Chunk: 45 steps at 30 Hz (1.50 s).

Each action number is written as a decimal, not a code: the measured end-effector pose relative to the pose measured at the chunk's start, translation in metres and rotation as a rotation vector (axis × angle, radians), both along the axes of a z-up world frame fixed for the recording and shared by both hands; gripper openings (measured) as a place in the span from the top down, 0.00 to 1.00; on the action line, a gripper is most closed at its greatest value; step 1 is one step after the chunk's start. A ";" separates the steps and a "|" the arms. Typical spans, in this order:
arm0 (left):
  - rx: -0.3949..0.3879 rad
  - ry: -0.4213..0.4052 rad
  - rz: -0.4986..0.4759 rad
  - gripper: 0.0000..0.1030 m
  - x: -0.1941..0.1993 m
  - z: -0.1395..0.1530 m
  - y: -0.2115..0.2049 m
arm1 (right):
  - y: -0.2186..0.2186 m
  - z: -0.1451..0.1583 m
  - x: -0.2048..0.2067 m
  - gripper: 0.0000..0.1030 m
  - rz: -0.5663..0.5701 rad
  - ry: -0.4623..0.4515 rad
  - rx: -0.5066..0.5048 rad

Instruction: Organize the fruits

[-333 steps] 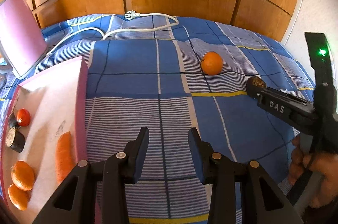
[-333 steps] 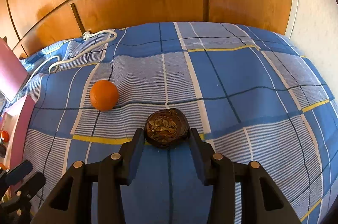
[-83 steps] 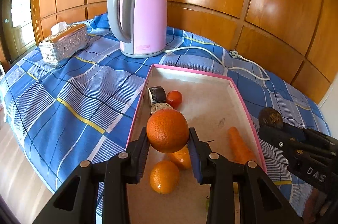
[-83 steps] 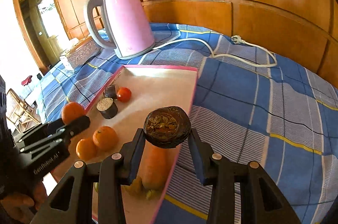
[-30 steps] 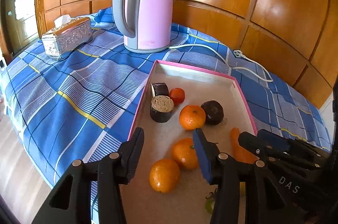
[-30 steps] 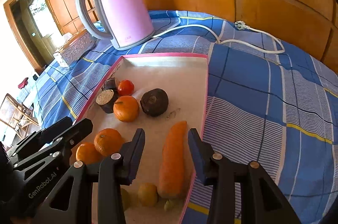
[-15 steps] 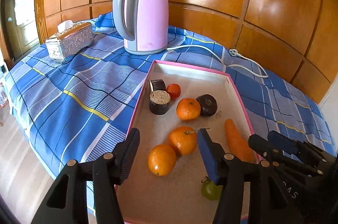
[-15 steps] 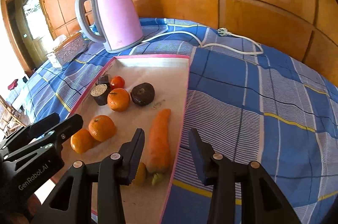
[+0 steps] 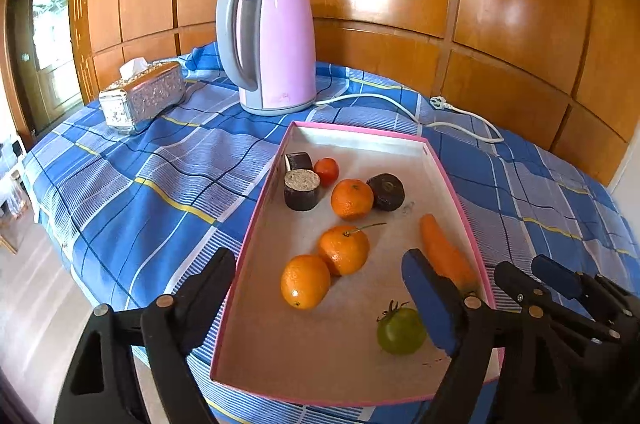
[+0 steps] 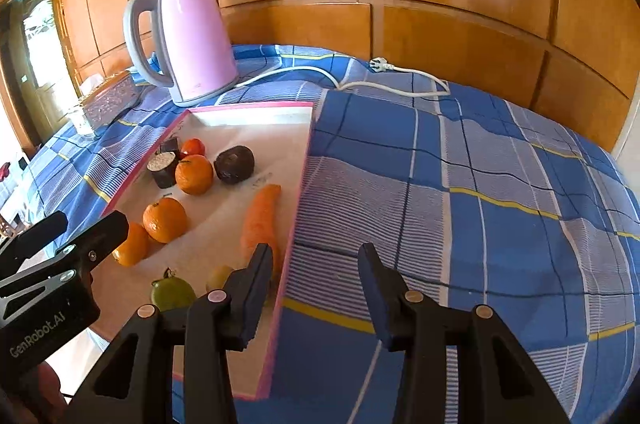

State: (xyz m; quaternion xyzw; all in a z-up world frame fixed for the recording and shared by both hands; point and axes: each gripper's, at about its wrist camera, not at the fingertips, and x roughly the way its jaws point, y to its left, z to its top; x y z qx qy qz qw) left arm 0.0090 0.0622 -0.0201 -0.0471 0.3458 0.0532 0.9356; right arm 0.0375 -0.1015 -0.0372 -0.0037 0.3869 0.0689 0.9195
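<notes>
Both grippers are hanging empty over the pink tray (image 9: 256, 224), mid-frame, where the oranges (image 9: 345, 250) are lying; the left gripper (image 9: 316, 288) has just been opening wide, the right gripper (image 10: 316, 280) narrower. Next likely calls for finding any stray fruit.

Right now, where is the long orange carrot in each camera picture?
Left wrist view: the long orange carrot lies lower right of centre, along the right wall of the pink-rimmed tray.
Right wrist view: the carrot is left of centre, again beside that wall.
Shared landmark: the pink electric kettle standing behind the tray.
</notes>
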 end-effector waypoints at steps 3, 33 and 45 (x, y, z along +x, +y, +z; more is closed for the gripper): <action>0.013 -0.008 0.000 0.10 -0.001 0.002 -0.002 | 0.000 0.000 -0.003 0.52 -0.005 -0.002 -0.006; 0.027 -0.013 0.008 0.07 -0.005 0.004 -0.003 | 0.002 0.000 -0.015 0.51 0.014 -0.018 -0.023; 0.026 -0.007 0.009 0.07 -0.005 0.003 -0.004 | 0.002 -0.001 -0.016 0.51 0.017 -0.015 -0.024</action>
